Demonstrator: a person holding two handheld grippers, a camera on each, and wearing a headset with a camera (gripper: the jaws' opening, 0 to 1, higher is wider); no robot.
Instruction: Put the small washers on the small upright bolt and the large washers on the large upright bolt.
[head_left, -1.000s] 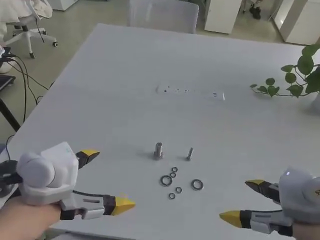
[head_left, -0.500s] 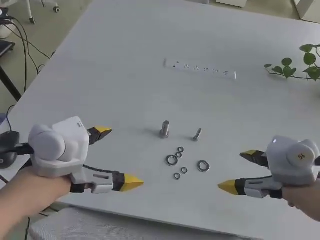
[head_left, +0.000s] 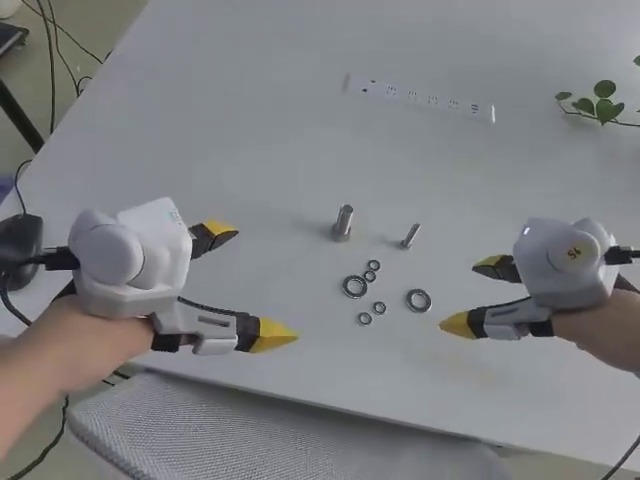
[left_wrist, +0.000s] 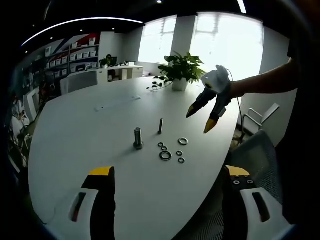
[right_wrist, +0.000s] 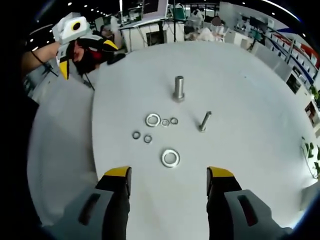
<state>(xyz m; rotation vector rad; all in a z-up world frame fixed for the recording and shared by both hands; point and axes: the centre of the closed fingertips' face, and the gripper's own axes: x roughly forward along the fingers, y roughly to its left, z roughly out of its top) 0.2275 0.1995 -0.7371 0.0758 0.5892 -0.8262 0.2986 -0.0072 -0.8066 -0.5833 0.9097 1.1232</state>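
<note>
A large upright bolt (head_left: 343, 222) and a small, slightly leaning bolt (head_left: 410, 236) stand mid-table. In front of them lie two large washers (head_left: 354, 287) (head_left: 419, 299) and several small washers (head_left: 379, 308). My left gripper (head_left: 252, 284) is open, left of the washers and above the table's near edge. My right gripper (head_left: 471, 294) is open just right of the nearer large washer. In the right gripper view that washer (right_wrist: 170, 157) lies just ahead of the open jaws (right_wrist: 169, 172). The left gripper view has both bolts (left_wrist: 138, 138) (left_wrist: 160, 125) ahead of its open jaws (left_wrist: 169, 171).
A white power strip (head_left: 420, 98) lies further back on the table. A potted plant's leaves (head_left: 600, 103) reach in at the far right. A grey chair (head_left: 270, 440) sits below the near table edge (head_left: 330, 395). Cables hang at the left.
The head camera has tilted down and moved closer. My right gripper has come nearer to the washers from the right. The left gripper stays open in about the same place.
</note>
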